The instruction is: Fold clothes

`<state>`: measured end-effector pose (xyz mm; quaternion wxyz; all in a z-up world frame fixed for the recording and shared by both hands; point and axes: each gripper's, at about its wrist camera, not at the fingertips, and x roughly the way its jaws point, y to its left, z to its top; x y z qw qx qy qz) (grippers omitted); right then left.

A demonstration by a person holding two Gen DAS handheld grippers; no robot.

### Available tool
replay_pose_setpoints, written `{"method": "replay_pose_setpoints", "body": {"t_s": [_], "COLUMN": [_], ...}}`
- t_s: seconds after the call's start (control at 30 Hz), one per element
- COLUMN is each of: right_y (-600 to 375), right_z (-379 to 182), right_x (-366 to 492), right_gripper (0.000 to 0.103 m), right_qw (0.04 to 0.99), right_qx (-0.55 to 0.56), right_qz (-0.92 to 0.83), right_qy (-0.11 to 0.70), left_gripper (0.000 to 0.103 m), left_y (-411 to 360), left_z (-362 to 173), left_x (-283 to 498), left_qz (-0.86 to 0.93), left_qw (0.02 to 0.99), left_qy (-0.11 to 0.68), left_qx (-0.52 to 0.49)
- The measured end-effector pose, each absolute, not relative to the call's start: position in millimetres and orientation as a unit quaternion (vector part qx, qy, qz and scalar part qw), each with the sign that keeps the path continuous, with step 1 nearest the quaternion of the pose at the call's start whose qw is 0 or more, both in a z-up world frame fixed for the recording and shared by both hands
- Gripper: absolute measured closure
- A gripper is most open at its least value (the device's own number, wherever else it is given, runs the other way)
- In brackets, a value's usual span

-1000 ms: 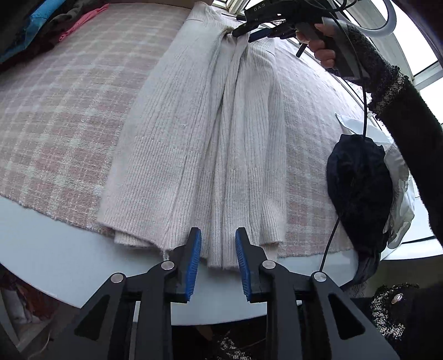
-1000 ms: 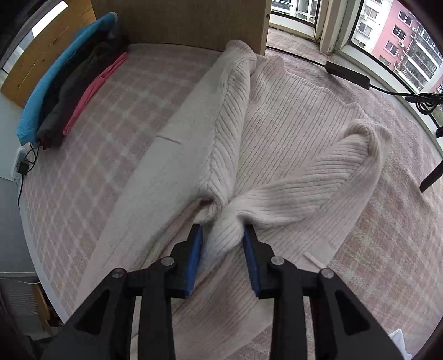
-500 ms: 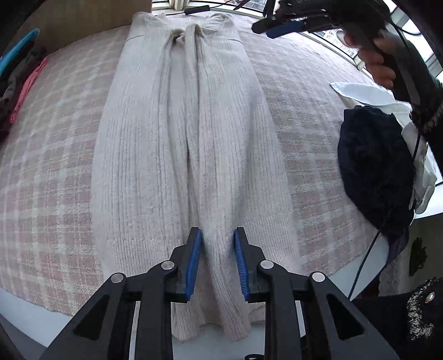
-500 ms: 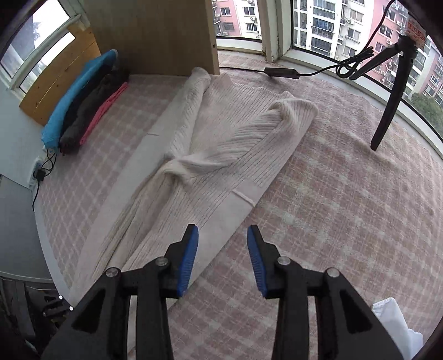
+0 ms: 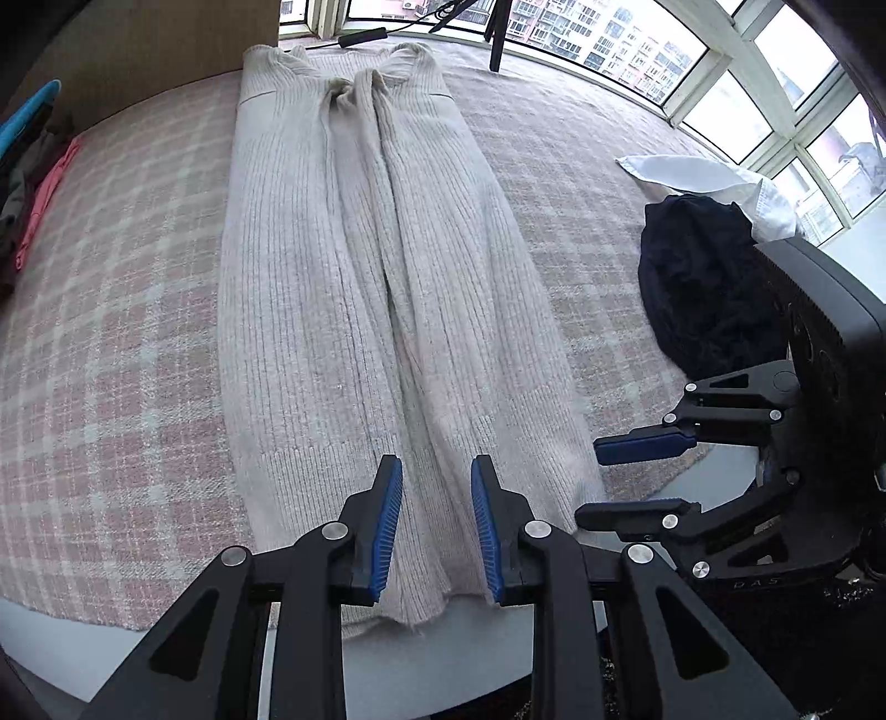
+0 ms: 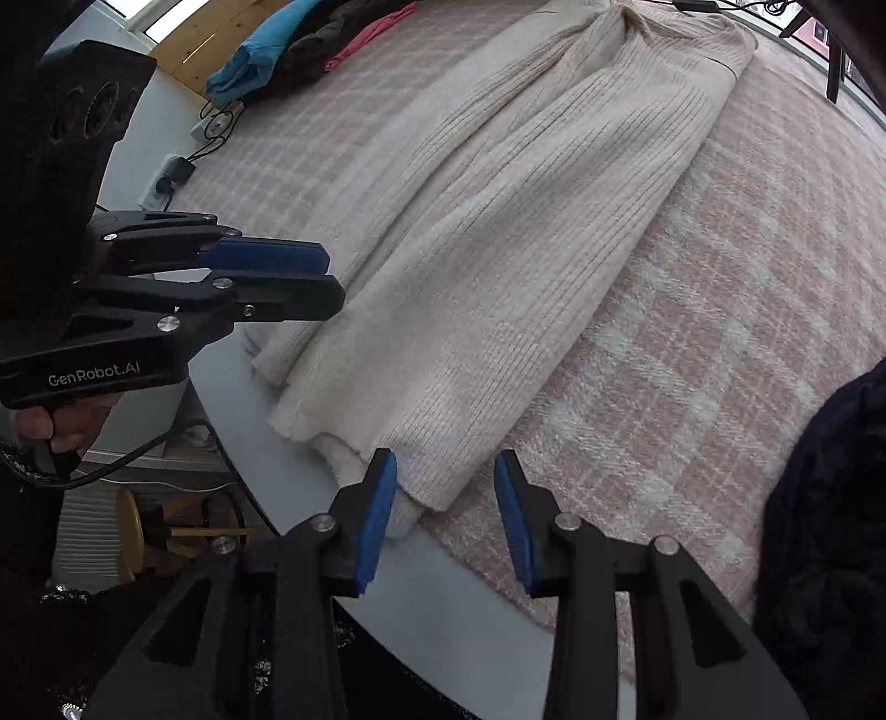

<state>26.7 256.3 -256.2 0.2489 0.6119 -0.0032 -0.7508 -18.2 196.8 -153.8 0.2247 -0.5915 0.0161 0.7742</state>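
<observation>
A cream ribbed knit garment (image 5: 360, 277) lies lengthwise on a pink plaid cloth (image 5: 111, 332), its sleeves folded down the middle and its hem at the near table edge. My left gripper (image 5: 434, 526) hangs open over the middle of the hem, with the fabric showing in the gap. The right gripper (image 5: 637, 476) is at its right, next to the hem's right corner. In the right wrist view the garment (image 6: 526, 221) runs away to the upper right. My right gripper (image 6: 446, 520) is open over the hem corner. The left gripper (image 6: 288, 282) is in a hand at the left.
A dark garment (image 5: 703, 288) and a white one (image 5: 709, 177) lie on the cloth to the right. Folded blue, black and pink clothes (image 6: 310, 50) sit at the far left. The grey table edge (image 6: 266, 421) is near, with a stool (image 6: 133, 526) below. A tripod leg (image 5: 495, 33) stands by the windows.
The right gripper left the sleeves at the garment's far end and came back to the near hem corner beside the left gripper. The left gripper shifted and rolled to face straight along the garment.
</observation>
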Motion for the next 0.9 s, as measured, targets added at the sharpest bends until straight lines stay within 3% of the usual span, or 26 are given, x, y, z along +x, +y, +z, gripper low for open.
{"method": "replay_pose_setpoints", "body": {"t_s": [0.07, 0.13, 0.37, 0.63, 0.77, 0.83, 0.9], "right_y": [252.6, 258.2, 291.0, 286.9, 303.0, 317.5, 336.5], "right_z": [-261.1, -258.1, -251.1, -245.5, -239.9, -220.6, -191.3], "right_x": [28.6, 31.0, 44.6, 54.1, 48.2, 27.2, -6.2], "right_gripper": [0.089, 0.096, 0.100, 0.100, 0.100, 0.100, 0.099], "right_qw": [0.250, 0.253, 0.249, 0.246, 0.241, 0.220, 0.186], "right_qx": [0.608, 0.606, 0.622, 0.628, 0.640, 0.624, 0.592], "right_qz": [-0.753, -0.754, -0.741, -0.738, -0.729, -0.749, -0.784], "right_qy": [0.002, -0.011, -0.048, -0.025, -0.027, -0.022, -0.014], "left_gripper": [0.079, 0.079, 0.079, 0.077, 0.077, 0.069, 0.072], "left_y": [196.3, 193.5, 190.2, 236.0, 259.9, 260.2, 260.6], "left_z": [-155.0, -154.7, -142.2, -129.1, -174.1, -169.5, -166.0], "left_x": [-16.3, -16.2, -14.8, -30.0, -46.2, -39.7, -38.5], "left_qz": [0.773, 0.772, 0.776, 0.779, 0.753, 0.761, 0.758], "left_qw": [0.229, 0.233, 0.247, 0.313, 0.320, 0.336, 0.329], "left_qy": [0.029, 0.029, 0.030, 0.046, 0.093, 0.098, 0.102], "left_qx": [-0.591, -0.591, -0.580, -0.541, -0.568, -0.547, -0.554]}}
